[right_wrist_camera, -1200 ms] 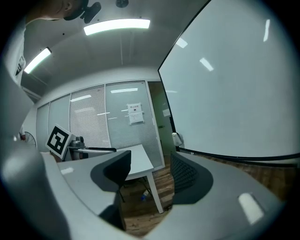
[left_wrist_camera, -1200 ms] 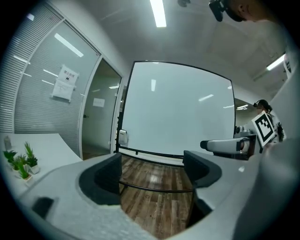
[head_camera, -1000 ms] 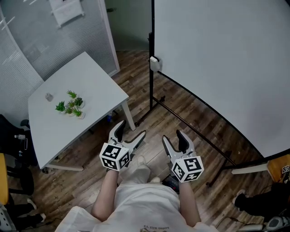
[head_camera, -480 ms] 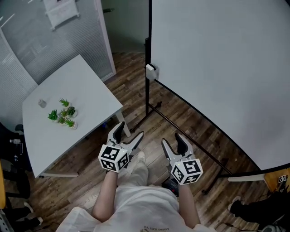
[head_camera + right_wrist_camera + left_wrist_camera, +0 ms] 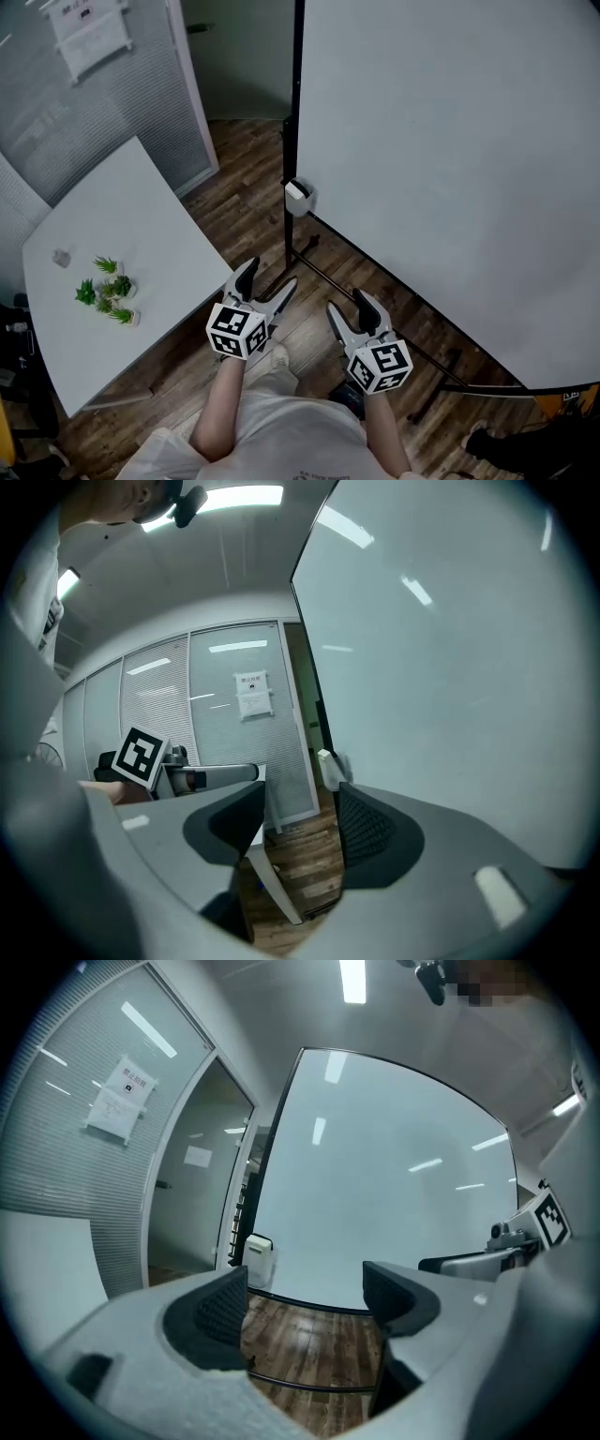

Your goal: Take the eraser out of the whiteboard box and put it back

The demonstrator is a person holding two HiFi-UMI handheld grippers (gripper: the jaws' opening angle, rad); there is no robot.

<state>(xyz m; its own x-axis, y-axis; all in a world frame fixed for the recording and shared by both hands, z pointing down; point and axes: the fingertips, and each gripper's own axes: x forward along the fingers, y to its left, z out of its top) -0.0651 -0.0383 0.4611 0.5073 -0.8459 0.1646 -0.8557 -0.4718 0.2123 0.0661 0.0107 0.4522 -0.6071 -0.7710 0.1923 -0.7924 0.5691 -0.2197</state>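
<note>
At left, a white rectangular table (image 5: pixel 141 216) bearing small green plants (image 5: pixel 105 291) stands on the brown wood-plank floor (image 5: pixel 246 192), in front of a ribbed glass partition (image 5: pixel 103 103). The left gripper (image 5: pixel 267 279) is wide and empty, its jaws just narrowed slightly. The small white whiteboard box (image 5: pixel 298 197) hangs upright, long axis vertical, on the black left post of the large white whiteboard (image 5: pixel 450 169), well apart from both grippers. The eraser cannot be made out. The right gripper (image 5: pixel 347 306) is likewise wide, empty and just narrowed.

White table (image 5: pixel 155 220), small green plants (image 5: pixel 105 291) and a grey object (image 5: pixel 62 257) on it, wood floor (image 5: pixel 242 199) below
</note>
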